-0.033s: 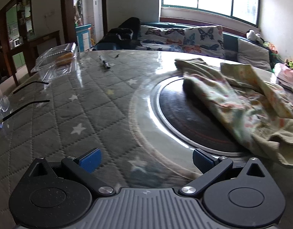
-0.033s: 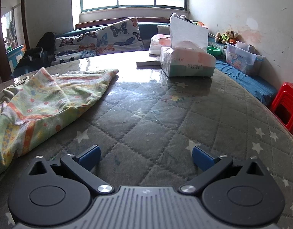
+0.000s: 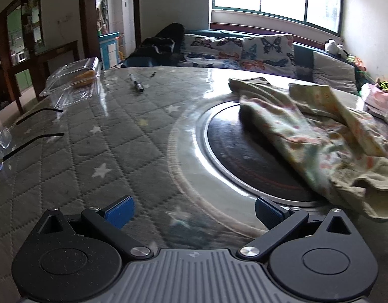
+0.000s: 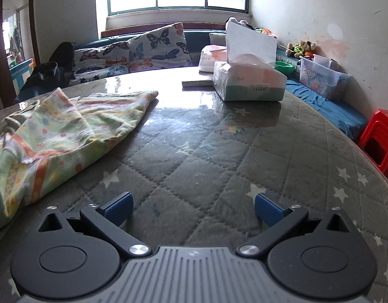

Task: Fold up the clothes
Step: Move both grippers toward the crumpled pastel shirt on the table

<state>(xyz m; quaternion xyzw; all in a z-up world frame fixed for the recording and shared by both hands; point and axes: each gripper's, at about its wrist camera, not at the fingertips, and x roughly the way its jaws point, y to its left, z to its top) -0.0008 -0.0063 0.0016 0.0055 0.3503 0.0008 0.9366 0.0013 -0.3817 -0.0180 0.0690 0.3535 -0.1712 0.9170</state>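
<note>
Garment crumpled between two empty grippers

Cloth was what we found lying unfolded on the tabletop point(image 4: 219, 151): a floral garment point(image 3: 320, 136), partly draped over the dark round inset plate point(image 3: 244, 156). From our left hand-held gripper point(image 3: 194, 212) it lay ahead and to the right; from our right hand-held gripper point(image 4: 194, 209), ahead and to the left, its long axis running away toward the window. Both grippers stood wide open, holding nothing. We judged the ribbed hem point(image 3: 350, 184) nearest the left gripper. Only the right view showed the tissue pack point(image 4: 249, 80); only the left showed the glasses point(image 3: 6, 146).
</note>
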